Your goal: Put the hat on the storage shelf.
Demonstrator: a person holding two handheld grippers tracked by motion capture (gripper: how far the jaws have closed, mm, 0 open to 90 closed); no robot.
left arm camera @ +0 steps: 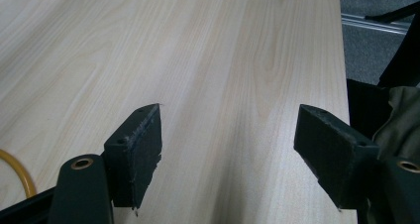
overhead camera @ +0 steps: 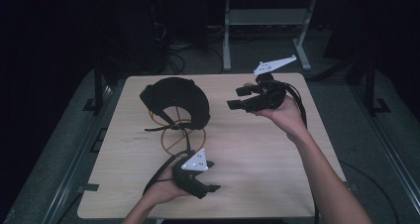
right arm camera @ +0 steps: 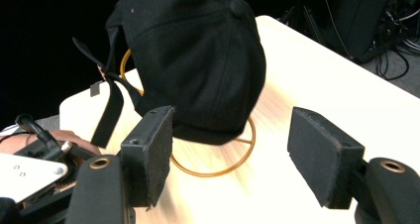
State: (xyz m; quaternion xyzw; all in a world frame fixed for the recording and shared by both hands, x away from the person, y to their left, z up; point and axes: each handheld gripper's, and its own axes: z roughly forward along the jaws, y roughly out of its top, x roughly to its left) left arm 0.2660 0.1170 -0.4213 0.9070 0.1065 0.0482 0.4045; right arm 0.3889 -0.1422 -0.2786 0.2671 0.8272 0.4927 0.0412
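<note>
You are on the approach to the black cap (right arm camera: 198,55) on its gold wire stand (right arm camera: 218,167), both grippers released and empty, so next bring your right gripper (overhead camera: 236,98) onto the cap's crown while your left gripper (overhead camera: 212,176) waits near the stand's base

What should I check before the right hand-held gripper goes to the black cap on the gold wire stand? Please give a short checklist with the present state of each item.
1. Right hand-held gripper open with nothing between the jaws: ok.
2. Right hand-held gripper aimed at the black cap: ok, the cap sits ahead between the jaws in the right gripper view.
3. Cap seated on the gold wire stand: ok, it rests on top, its strap hanging loose.
4. Left hand-held gripper open and empty, over the bare table: ok.
5. Path from the right hand-held gripper to the cap free of other things: ok in the high view.
6. Stand steady enough when the cap is pulled: cannot tell.
</note>
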